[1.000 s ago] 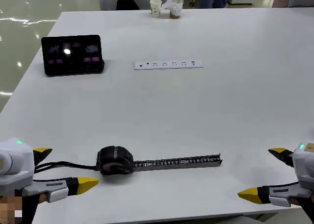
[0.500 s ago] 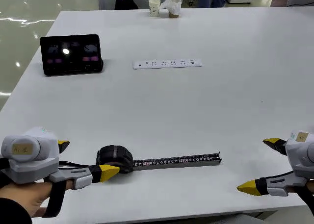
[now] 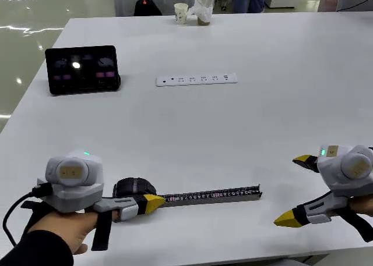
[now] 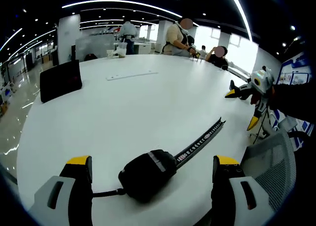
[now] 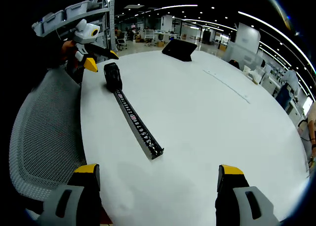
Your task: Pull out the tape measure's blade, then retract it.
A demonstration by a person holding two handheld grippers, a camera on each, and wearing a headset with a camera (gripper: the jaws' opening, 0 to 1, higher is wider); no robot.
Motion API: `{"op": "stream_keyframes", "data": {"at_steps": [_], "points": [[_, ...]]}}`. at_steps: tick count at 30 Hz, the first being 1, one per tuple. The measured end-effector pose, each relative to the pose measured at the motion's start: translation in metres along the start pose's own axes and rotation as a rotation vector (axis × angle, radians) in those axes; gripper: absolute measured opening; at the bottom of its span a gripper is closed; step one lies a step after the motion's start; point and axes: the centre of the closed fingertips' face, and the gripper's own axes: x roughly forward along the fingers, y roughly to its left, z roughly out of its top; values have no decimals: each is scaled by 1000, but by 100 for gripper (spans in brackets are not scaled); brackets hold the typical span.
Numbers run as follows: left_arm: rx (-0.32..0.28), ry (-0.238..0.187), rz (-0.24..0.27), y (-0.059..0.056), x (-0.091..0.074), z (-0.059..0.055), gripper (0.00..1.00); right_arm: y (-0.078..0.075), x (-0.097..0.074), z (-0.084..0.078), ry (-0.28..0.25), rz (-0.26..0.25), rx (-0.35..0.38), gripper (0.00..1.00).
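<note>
Left gripper, wide, straddles the case, likely rigid and weighty: clamp its sides. Right gripper, also wide, suits the tip of the springy blade.

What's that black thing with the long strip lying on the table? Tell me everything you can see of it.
It is a tape measure lying on the white table. Its rounded black case looks like plastic or rubber. The dark blade, printed with light numbers, is pulled out flat along the table and ends in a small upturned hook. A thin black strap trails from the case. The open left tongs straddle the case without visibly gripping it.
</note>
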Motion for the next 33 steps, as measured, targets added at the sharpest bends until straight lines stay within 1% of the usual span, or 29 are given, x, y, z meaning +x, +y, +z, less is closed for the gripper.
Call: {"op": "stream_keyframes", "data": {"at_steps": [1,2,5,10,12,13,14,15,16,17,18,19,20,21,22,23,24,26,29,31,32,33], "points": [[3,3,20,1,3,-1,99,0,2,2,8,9,-19,99],[-3,4,22,0,5,-1,99,-2,3,2,13,15,-29,99],[-48,3,40,2,10,-3,99,-5,8,5,32,34,-56,99],[-70,2,68,5,13,-5,99,-7,15,12,55,66,-107,99],[-104,-39,91,5,13,-3,99,-8,19,13,68,83,-133,99],[-104,-42,92,4,14,-5,99,-8,21,14,77,93,-150,99],[-102,-46,99,6,14,-6,99,-10,23,13,84,95,-158,99],[-105,-56,121,9,15,-6,99,-10,25,14,87,99,-164,99],[-124,-74,137,13,15,-5,99,-10,27,15,90,107,-170,99],[-136,-89,148,15,15,-5,99,-10,28,16,91,109,-171,99],[-140,-94,157,17,16,-6,99,-12,31,16,94,113,-173,99],[-123,-117,176,20,16,-3,99,-12,33,16,95,117,-173,99],[-85,-161,195,24,16,3,99,-10,34,16,98,122,-174,99],[-68,-167,216,26,16,3,99,-9,37,16,102,128,-177,99],[-70,-174,215,26,16,3,99,-9,39,15,106,133,-182,99],[-30,-205,222,26,17,8,99,-8,41,15,111,138,-188,99],[-30,-200,222,25,18,5,99,-8,43,14,112,143,-193,99],[-53,-192,205,20,21,2,99,-6,46,13,118,151,-201,99],[-34,-175,205,17,26,-2,99,-5,50,9,130,164,-198,99],[-33,-178,212,16,28,-6,99,-4,52,7,137,172,-193,99],[-41,-165,212,17,30,-9,99,-4,53,6,137,174,-194,99],[-74,-159,208,17,31,-12,99,-4,54,6,140,180,-197,99]]}}
